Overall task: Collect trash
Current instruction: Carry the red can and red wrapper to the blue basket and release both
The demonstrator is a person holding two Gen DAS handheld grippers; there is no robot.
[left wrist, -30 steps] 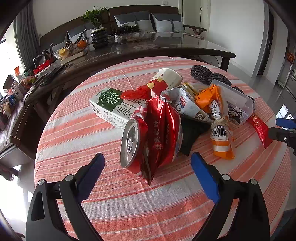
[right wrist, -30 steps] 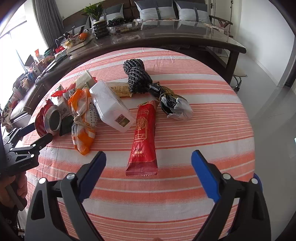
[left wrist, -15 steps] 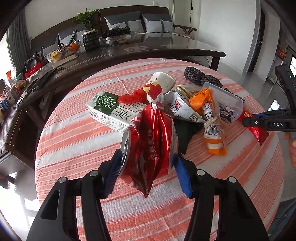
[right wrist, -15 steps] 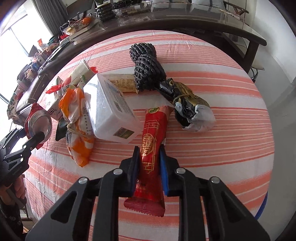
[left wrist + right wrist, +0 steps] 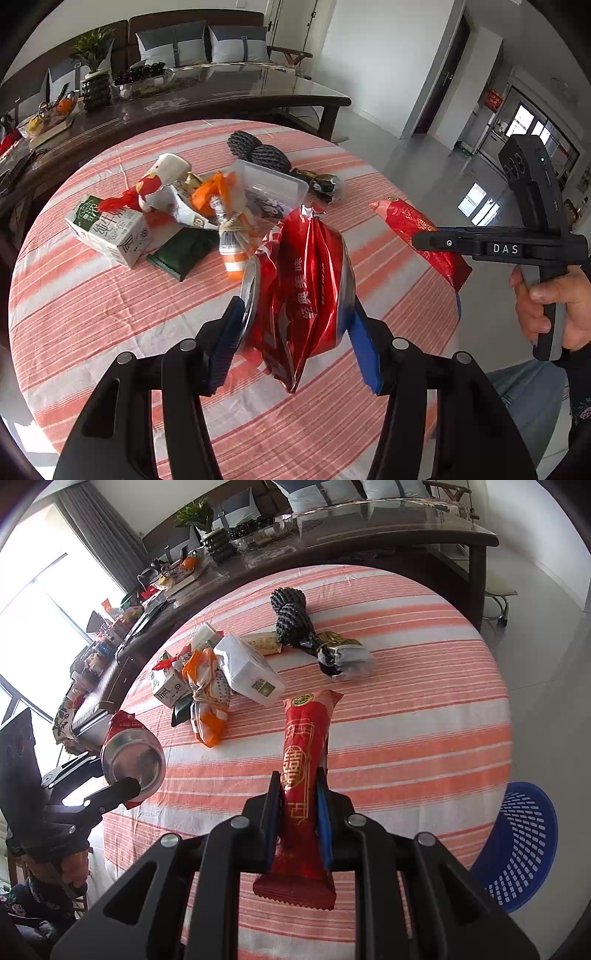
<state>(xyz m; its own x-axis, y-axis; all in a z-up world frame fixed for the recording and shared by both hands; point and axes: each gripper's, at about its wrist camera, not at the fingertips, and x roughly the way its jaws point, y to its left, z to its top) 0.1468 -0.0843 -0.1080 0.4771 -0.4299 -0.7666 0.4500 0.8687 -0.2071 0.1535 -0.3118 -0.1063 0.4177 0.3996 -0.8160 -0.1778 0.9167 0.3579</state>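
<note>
Trash is held on both sides: the left gripper (image 5: 295, 332) clamps a crushed red can (image 5: 306, 291) (with a red wrapper, it seems), the right gripper (image 5: 297, 812) pinches a long red snack packet (image 5: 301, 775). Both are lifted above the striped tablecloth (image 5: 424, 738). Next, carry them to the blue basket (image 5: 524, 842) and release.

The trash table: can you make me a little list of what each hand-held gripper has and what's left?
left hand-held gripper: shut on crushed red can
right hand-held gripper: shut on long red wrapper
lifted: both look raised off the striped tablecloth
left on table: milk carton, orange bag, plastic box
bin: blue basket, on floor beside table
</note>
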